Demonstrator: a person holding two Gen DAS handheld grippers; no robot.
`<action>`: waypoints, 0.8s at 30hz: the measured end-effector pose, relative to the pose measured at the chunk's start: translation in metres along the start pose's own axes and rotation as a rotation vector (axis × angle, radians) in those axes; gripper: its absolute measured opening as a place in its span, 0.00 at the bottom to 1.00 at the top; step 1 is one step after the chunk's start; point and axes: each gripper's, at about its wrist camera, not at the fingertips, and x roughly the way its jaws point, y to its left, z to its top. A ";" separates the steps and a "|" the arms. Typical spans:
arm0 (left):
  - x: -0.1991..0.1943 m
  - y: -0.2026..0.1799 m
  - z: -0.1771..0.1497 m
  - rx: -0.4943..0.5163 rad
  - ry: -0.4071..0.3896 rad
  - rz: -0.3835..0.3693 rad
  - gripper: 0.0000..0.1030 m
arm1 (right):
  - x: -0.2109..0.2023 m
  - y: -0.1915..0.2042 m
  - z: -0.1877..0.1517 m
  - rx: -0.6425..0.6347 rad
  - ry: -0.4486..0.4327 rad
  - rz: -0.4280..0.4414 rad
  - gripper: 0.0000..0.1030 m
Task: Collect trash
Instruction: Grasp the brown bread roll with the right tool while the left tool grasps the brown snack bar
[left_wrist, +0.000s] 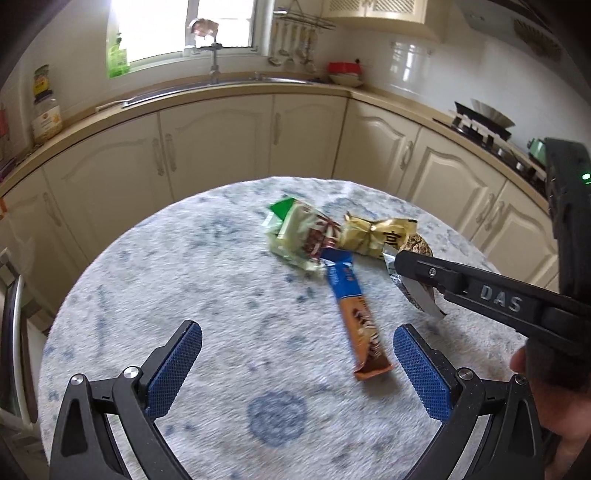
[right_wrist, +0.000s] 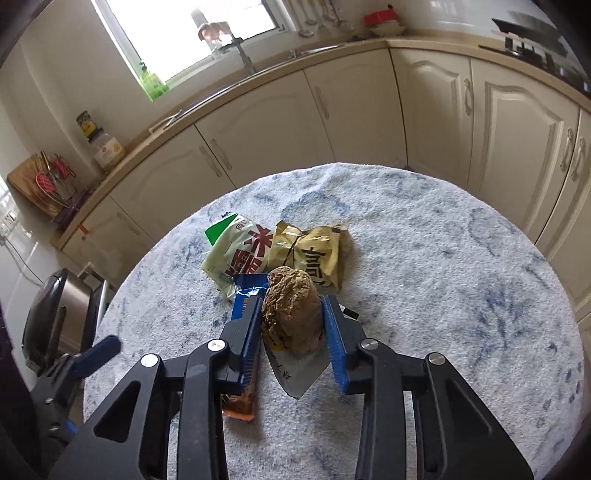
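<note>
Cream kitchen cabinets ring our round towel-covered worktop; right hand-held gripper clamps the brown crumbly lump on its silver wrapper, left hand-held gripper gapes ready beside the orange-and-blue snack-bar wrapper.

A brown lumpy bun sits in a torn silver wrapper. Next to it lie a crumpled gold wrapper, a green and white bag with red letters, and a long blue and orange bar wrapper, lying flat, all bunched together.
</note>
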 end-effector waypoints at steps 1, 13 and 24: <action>0.010 -0.004 0.003 0.007 0.010 -0.002 0.99 | -0.001 -0.003 0.000 0.005 0.002 0.002 0.33; 0.082 -0.034 0.016 0.051 0.081 0.043 0.75 | 0.014 -0.032 -0.004 0.079 0.062 0.040 0.36; 0.074 -0.025 0.010 0.045 0.061 0.006 0.15 | 0.021 -0.031 0.006 0.105 0.070 0.040 0.37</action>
